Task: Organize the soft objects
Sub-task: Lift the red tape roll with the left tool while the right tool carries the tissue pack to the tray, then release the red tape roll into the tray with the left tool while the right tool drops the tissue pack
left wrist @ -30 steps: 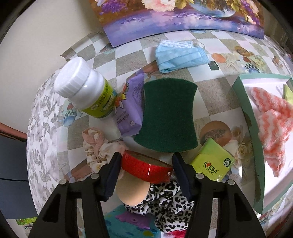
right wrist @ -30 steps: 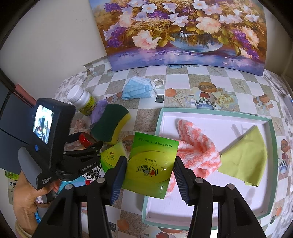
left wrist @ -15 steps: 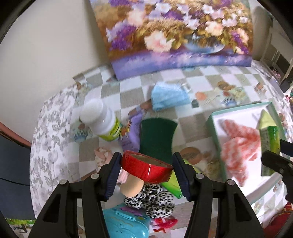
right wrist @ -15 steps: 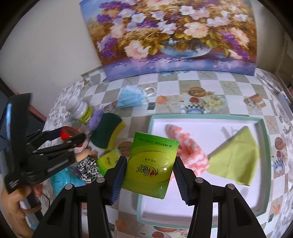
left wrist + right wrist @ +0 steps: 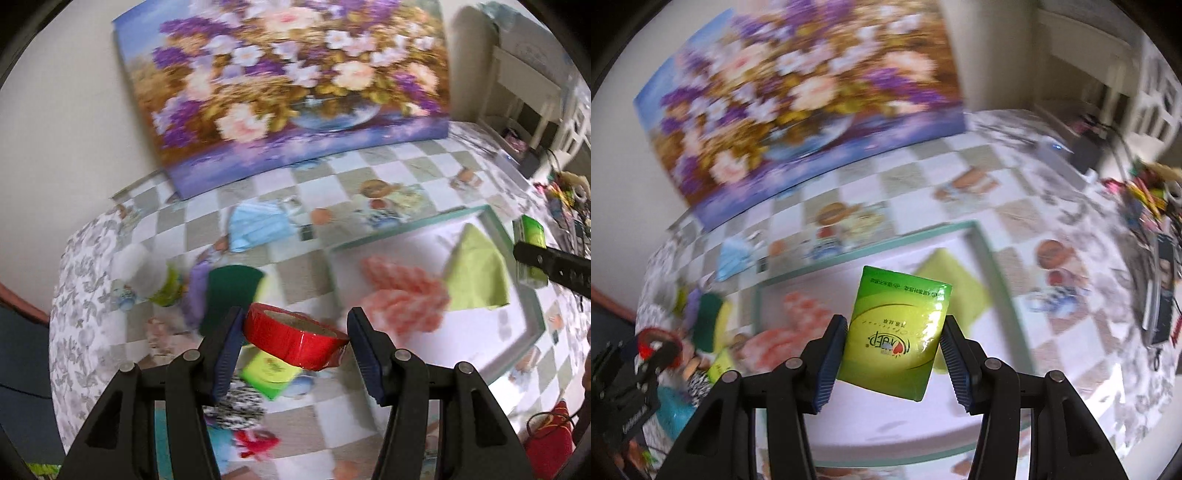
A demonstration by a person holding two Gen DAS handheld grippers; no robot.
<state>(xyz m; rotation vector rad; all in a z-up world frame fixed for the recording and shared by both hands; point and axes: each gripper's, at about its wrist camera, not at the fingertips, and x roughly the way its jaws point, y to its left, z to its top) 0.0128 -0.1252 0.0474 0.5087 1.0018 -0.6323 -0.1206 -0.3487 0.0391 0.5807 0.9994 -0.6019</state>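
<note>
L tongs [image 5: 295,339] pinching red tape roll [image 5: 295,341], lifted off desk [image 5: 332,177]. Still loose below/left of L tongs: sponge [image 5: 231,291], blue mask [image 5: 255,225], leopard scrunchie [image 5: 240,406], 2nd tissue pack [image 5: 267,371]. R tongs [image 5: 892,350] pinching green tissue pack [image 5: 895,328] over tray [image 5: 871,254]; pink towel [image 5: 798,306] + green cloth [image 5: 967,291] already in. Roughly a third done imo.

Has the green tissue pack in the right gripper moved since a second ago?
Yes. The tissue pack was at the tray's left edge; it now hangs over the middle.
</note>
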